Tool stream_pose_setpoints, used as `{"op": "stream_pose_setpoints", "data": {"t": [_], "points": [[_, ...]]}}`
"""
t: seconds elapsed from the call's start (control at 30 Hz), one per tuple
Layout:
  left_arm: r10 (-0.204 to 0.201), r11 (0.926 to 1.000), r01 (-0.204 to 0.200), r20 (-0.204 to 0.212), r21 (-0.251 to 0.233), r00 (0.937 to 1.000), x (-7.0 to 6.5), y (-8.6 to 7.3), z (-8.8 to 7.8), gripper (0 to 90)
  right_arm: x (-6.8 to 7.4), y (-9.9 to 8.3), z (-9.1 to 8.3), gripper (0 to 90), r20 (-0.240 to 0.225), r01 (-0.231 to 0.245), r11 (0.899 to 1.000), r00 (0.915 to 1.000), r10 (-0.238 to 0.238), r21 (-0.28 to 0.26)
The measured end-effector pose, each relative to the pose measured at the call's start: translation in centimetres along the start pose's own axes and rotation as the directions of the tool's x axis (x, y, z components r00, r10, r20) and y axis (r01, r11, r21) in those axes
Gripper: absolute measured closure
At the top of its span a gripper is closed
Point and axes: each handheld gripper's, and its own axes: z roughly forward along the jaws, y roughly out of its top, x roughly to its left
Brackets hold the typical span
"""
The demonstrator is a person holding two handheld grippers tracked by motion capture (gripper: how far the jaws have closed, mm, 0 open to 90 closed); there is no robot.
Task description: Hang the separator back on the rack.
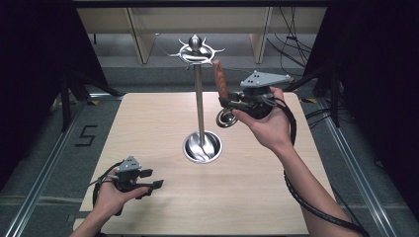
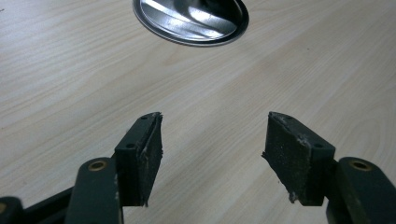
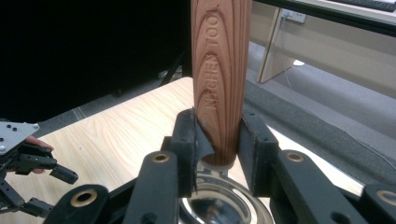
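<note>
While the person's left hand is resting low at the near left corner of the tabletop, the left tool is sitting w/ its jaws spread wide apart and nothing btwn them. In the left gripper view its two black pads are hanging just over bare pale wood, w/ the rim of the stand's shiny round base showing farther ahead.

Moving farther in, approx. mid-tabletop, that same metal base is standing w/ a thin upright pole rising from it; at the top a ring of curved hooks is spreading out around a small knob.

To the right of the pole, the right hand is holding the right tool raised above the tabletop. Its jaws are clamping a kitchen utensil w/ a reddish wooden handle; the handle is pointing up, tilted slightly, its tip near the hook ring but whether touching is unclear. The utensil's shiny metal end is hanging below the jaws. In the right gripper view both pads are pressing the handle from either side, lettering "KITCHEN TOOL" running along the grain, and the polished metal part is sitting just under the grip.

Beyond the tabletop's far edge, grey floor and pale wooden furniture legs are showing, w/ cables lying at the far right.
</note>
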Motion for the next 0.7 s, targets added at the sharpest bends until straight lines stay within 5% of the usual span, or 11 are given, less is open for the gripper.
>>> {"op": "stream_pose_setpoints", "data": {"t": [0.7], "points": [[-0.007,0.9999,0.008,0.008,-0.007,0.9999,-0.1,0.0,0.1,36.1,0.3,0.5,1.5,70.7,-0.015,-0.011,1.0,0.9998,0.011,-0.023]]}}
